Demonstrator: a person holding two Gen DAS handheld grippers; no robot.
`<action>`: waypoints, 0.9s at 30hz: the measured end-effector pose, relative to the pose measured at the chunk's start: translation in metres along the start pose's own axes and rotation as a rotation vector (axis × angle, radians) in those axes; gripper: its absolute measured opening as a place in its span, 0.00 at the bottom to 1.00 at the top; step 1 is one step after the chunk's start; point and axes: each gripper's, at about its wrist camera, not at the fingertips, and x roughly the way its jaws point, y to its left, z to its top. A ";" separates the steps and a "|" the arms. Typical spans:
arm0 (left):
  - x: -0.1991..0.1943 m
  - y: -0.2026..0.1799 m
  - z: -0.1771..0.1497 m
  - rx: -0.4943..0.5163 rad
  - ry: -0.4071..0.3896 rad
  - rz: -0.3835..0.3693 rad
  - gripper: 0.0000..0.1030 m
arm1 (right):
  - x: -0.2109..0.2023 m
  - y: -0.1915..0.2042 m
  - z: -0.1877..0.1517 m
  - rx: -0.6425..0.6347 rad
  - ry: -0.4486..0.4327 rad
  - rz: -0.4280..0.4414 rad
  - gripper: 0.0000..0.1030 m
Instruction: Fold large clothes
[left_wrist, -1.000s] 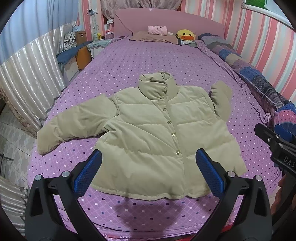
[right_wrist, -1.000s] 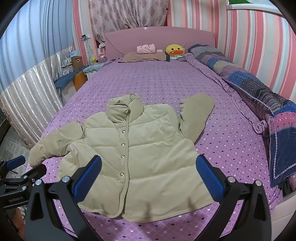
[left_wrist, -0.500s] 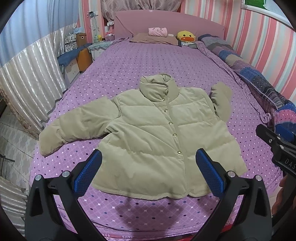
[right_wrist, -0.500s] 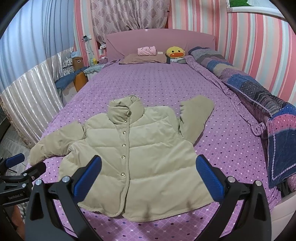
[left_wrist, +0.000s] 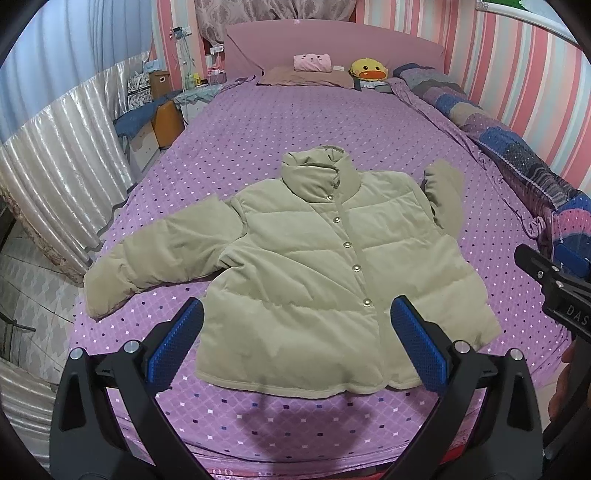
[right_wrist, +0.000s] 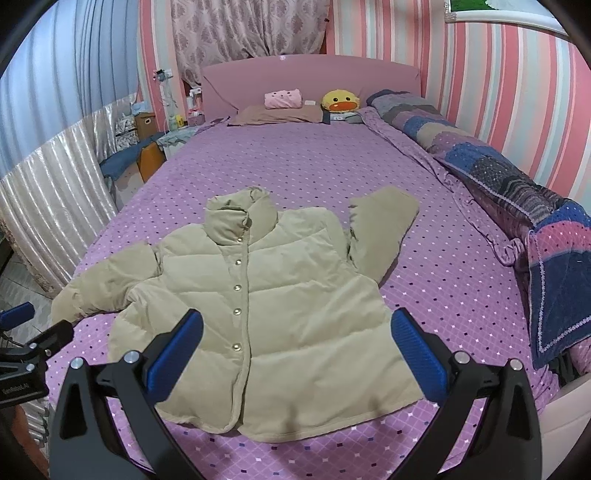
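A beige puffer jacket (left_wrist: 317, 266) lies flat and buttoned on the purple dotted bed (left_wrist: 295, 122), collar toward the headboard. Its left sleeve (left_wrist: 162, 251) stretches out toward the bed's left edge. Its right sleeve (right_wrist: 380, 229) angles up toward the headboard. The jacket also shows in the right wrist view (right_wrist: 266, 314). My left gripper (left_wrist: 295, 336) is open and empty, held above the hem at the foot of the bed. My right gripper (right_wrist: 295, 338) is open and empty, also above the hem. Each gripper shows at the edge of the other's view.
A patchwork quilt (right_wrist: 517, 192) is bunched along the bed's right side. A pillow (left_wrist: 306, 75), a pink plush and a yellow duck plush (left_wrist: 367, 70) lie at the headboard. A silvery curtain (left_wrist: 62, 166) and bedside furniture (left_wrist: 162, 118) stand to the left.
Both grippers have pulled back and risen slightly, so the jacket sits a little farther off. The jacket has not moved.
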 end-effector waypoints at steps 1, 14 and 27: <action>0.001 0.001 0.000 0.001 0.002 0.001 0.97 | 0.000 0.002 -0.002 -0.001 0.000 0.000 0.98; 0.004 0.003 0.001 0.004 0.003 -0.001 0.97 | 0.004 0.008 -0.004 -0.010 0.008 -0.006 0.98; 0.006 0.002 0.004 0.006 0.013 -0.002 0.97 | 0.005 0.008 -0.004 -0.008 0.009 -0.005 0.98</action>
